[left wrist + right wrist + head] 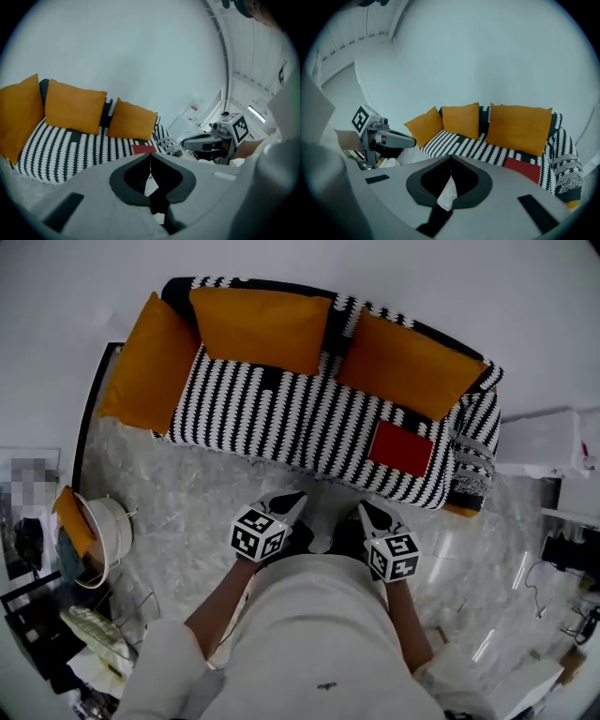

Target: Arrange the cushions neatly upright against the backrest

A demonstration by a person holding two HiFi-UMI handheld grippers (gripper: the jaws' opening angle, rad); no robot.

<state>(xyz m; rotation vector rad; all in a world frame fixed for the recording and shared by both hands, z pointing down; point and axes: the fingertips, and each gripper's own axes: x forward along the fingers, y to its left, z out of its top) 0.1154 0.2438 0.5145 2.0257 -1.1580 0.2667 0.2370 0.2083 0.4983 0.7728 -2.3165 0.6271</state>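
Observation:
Three orange cushions stand on the black-and-white patterned sofa (pixel 281 418). The left cushion (pixel 150 362) leans on the armrest; the middle cushion (pixel 262 326) and the right cushion (pixel 408 362) lean upright against the backrest. The same trio appears in the left gripper view (pixel 16 117) (pixel 74 112) (pixel 132 121) and in the right gripper view (pixel 424 125) (pixel 461 119) (pixel 519 127). My left gripper (pixel 296 497) (pixel 150 157) and right gripper (pixel 366 508) (pixel 451 159) hover side by side in front of the sofa, well short of it. Both are shut and hold nothing.
A flat red item (pixel 401 448) lies on the right of the seat. A white round basket (pixel 105 531) stands on the floor at the left. White shelving (pixel 553 442) and cables (pixel 544 587) sit at the right. A pale marbled floor (pixel 187 493) spreads before the sofa.

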